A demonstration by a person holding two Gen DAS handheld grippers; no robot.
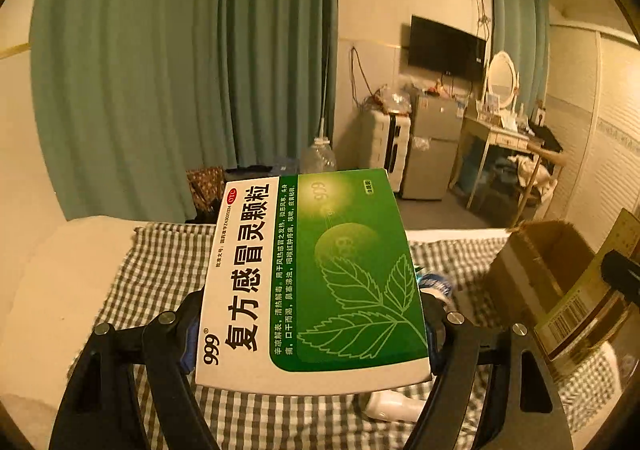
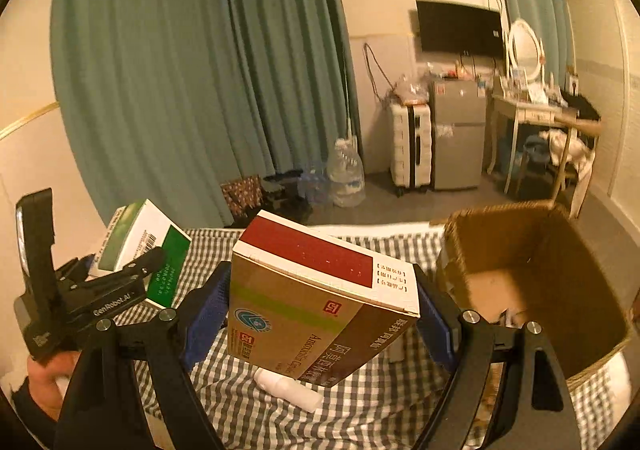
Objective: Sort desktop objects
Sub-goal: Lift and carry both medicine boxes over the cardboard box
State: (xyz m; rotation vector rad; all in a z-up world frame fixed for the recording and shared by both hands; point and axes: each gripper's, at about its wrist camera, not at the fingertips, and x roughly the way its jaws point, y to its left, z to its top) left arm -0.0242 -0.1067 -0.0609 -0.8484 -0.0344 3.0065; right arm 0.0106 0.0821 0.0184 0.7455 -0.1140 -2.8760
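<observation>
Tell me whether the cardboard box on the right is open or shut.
Open. The cardboard box has its top flaps up and the right wrist view looks straight into its brown interior; something pale lies near the bottom, too unclear to identify.

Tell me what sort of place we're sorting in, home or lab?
Most likely a lived-in bedroom or studio flat, not a lab: a vanity table with an oval mirror, a wall-mounted TV above a small fridge, and a suitcase beside floor-length green curtains.
</observation>
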